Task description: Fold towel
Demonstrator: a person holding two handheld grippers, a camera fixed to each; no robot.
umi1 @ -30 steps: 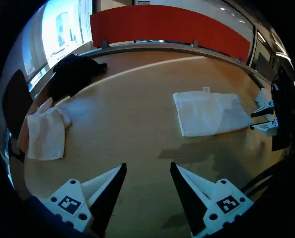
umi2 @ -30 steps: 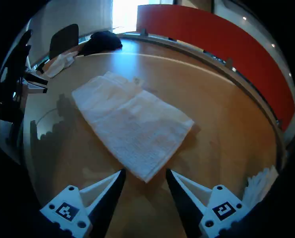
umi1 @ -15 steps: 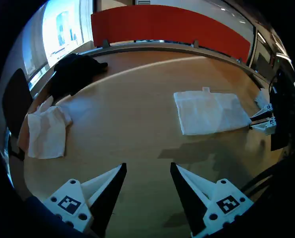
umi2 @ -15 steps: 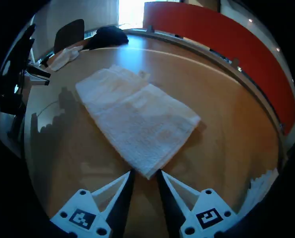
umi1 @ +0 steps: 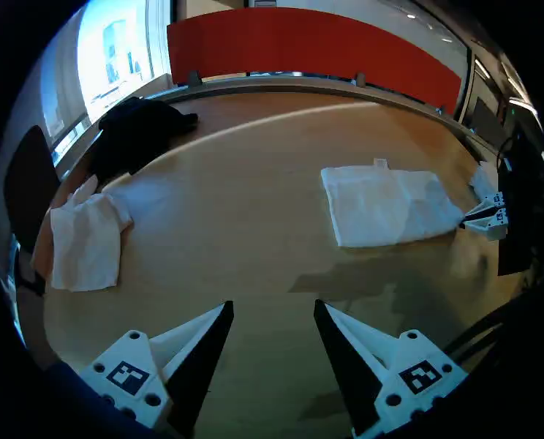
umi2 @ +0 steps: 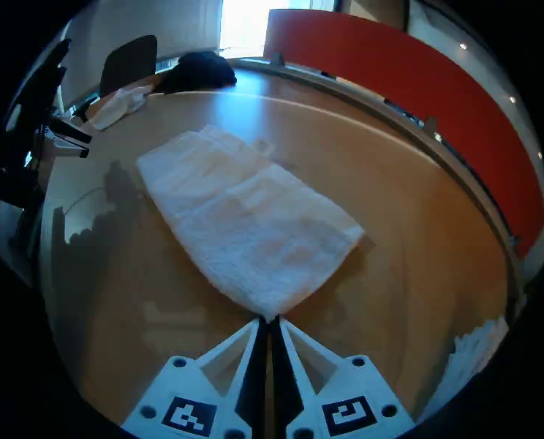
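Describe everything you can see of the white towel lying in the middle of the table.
The towel is white and looks like soft, nubby terry cloth. It is already folded into a layered oblong, with a small tab at its far edge. It lies flat on the wooden table, angled across the right gripper view. Its near corner sits between the closed fingers of the right hand-held gripper, which appears to pinch it. Nothing else touches it.

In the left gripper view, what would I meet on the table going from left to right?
Crumpled white cloth → towel → right tongs, closed at the towel's corner.
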